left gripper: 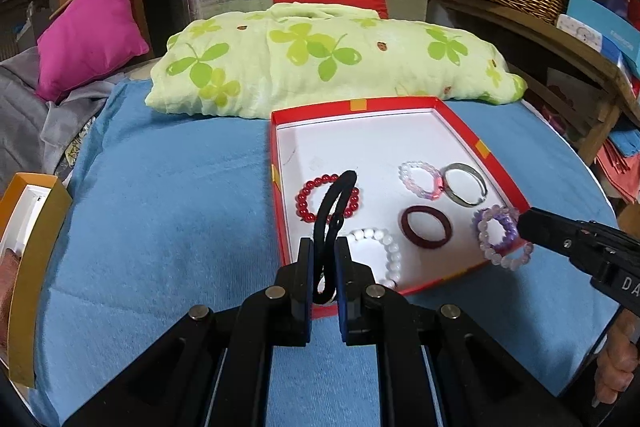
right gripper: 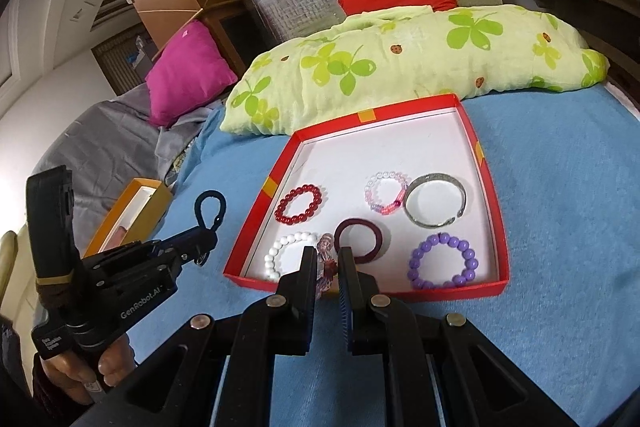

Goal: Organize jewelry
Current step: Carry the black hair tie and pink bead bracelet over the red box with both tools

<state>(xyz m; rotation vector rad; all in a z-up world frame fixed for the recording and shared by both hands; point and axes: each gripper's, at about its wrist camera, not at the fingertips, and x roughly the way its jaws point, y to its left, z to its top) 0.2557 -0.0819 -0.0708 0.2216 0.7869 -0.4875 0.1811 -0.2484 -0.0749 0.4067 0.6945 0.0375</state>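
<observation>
Jewelry tray: one red box lid (right gripper: 494, 211) on the blue blanket (left gripper: 168, 211) holds six bracelets, among them one red beaded (right gripper: 298, 205), one white beaded (right gripper: 282, 253) and one silver bangle (right gripper: 434, 201). Left gripper (left gripper: 323, 247) clamps one black loop clasp (left gripper: 334, 201); right gripper (right gripper: 325, 257) clamps one pale lilac beaded bracelet (left gripper: 500, 237) at the lid's near edge.

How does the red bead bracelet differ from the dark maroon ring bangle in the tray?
The glossy red bead bracelet is a string of separate round beads; the dark maroon solid ring bangle is one smooth, flat band. The red bead bracelet is bright red, the bangle much darker. The bracelet lies near the left wall of the red-rimmed white tray; the bangle lies nearer the middle. Both lie flat in the tray, held by neither tool.
</observation>
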